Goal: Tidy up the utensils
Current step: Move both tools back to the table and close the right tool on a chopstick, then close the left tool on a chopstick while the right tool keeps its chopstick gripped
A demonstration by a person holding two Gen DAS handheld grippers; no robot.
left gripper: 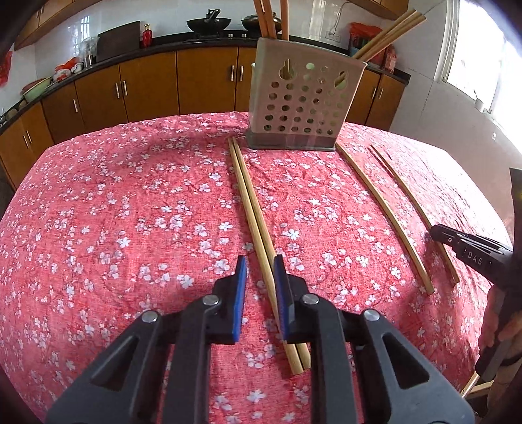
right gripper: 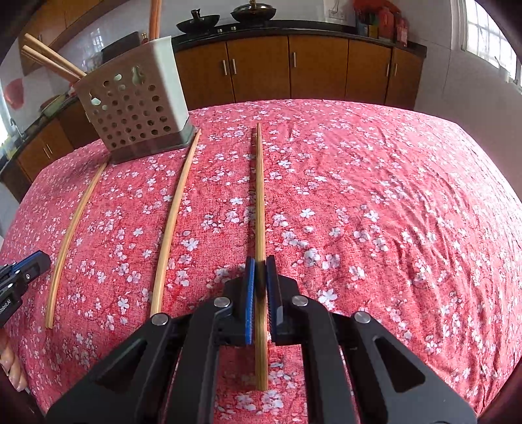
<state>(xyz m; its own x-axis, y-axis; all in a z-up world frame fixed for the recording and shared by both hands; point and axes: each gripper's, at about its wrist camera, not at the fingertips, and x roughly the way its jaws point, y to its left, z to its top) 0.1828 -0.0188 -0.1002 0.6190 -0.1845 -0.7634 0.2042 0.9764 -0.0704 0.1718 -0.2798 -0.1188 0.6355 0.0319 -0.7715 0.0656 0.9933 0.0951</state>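
A perforated utensil holder stands at the far side of the red flowered tablecloth with several chopsticks in it; it also shows in the right wrist view. A pair of chopsticks lies between the jaws of my left gripper, which stands open around them. My right gripper is shut on a single chopstick lying on the cloth. Two more chopsticks lie beside it, one nearer and one further left.
Wooden kitchen cabinets and a dark counter with woks run behind the table. The right gripper's body and the hand holding it show at the right edge of the left wrist view. A window is at the right.
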